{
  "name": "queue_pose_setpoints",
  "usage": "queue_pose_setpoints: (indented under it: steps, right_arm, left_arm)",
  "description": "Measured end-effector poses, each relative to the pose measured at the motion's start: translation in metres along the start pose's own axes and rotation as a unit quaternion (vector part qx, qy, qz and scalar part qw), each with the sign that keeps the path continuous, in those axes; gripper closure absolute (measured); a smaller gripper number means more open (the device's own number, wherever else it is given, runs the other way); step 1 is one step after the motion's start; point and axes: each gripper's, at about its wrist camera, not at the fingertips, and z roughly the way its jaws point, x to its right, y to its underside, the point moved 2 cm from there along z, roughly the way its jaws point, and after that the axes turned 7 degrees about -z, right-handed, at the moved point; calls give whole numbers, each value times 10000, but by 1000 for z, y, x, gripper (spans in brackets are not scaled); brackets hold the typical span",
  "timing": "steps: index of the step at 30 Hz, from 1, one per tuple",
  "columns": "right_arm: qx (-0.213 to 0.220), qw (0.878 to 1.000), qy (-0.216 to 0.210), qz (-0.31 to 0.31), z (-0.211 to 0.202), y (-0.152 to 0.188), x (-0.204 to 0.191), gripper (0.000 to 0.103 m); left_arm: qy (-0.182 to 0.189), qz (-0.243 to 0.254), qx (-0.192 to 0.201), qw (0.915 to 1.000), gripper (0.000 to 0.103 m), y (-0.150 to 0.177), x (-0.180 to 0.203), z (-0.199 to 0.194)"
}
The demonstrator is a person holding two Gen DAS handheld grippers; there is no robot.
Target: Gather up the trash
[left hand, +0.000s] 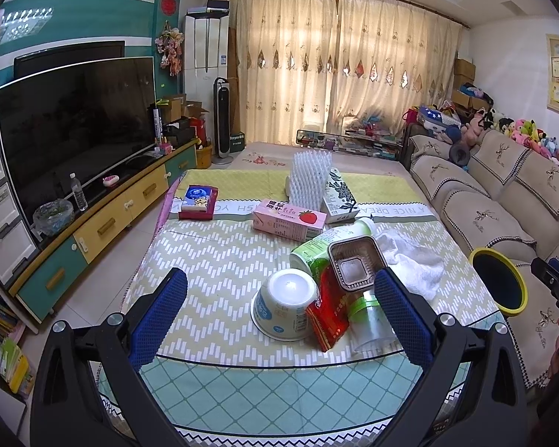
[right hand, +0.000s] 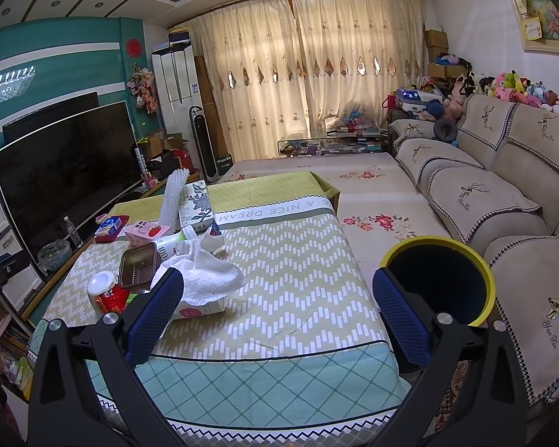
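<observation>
Still at the start, I'd say: both grippers spread wide, holding nothing. Left gripper (left hand: 281,314) faces the trash pile, upturned cup (left hand: 285,303) dead ahead; yellow bin (left hand: 497,281) at 3 o'clock. Next: close on that cup.

An upturned white paper cup (left hand: 285,307), a red packet (left hand: 326,311), a foil tray (left hand: 356,262), a green-labelled bottle (left hand: 326,246) lying on its side and a clear green-lidded jar (left hand: 369,320) lie heaped together on the counter. A pink strawberry milk carton (left hand: 289,218) lies flat behind them, and a yellow-rimmed bin (right hand: 438,283) stands open beside the counter.
</observation>
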Motion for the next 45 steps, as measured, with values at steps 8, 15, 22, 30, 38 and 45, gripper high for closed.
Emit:
queue_pose_setpoints:
  steps: [8, 15, 22, 30, 38, 45]
  right_arm:
    - [-4, 10000, -3, 2, 0, 0, 0, 6]
    - [-12, 10000, -6, 2, 0, 0, 1, 6]
    - [-29, 10000, -7, 14, 2, 2, 0, 6]
    - [-53, 10000, -11, 18, 5, 3, 0, 6]
    - [-167, 9999, -39, 6, 13, 6, -4, 6]
    - [-397, 9986, -221, -286, 31, 3, -22, 6]
  left_arm:
    - [1, 3, 3, 10000, 4, 0, 0, 0]
    - [0, 2, 3, 10000, 4, 0, 0, 0]
    - [-3, 3, -3, 10000, 4, 0, 0, 0]
    - [-5, 5, -70, 10000, 4, 2, 1, 5]
    - [-9, -15, -108, 9999, 4, 2, -1, 9]
    - [-14, -110, -78, 9999, 4, 3, -8, 14]
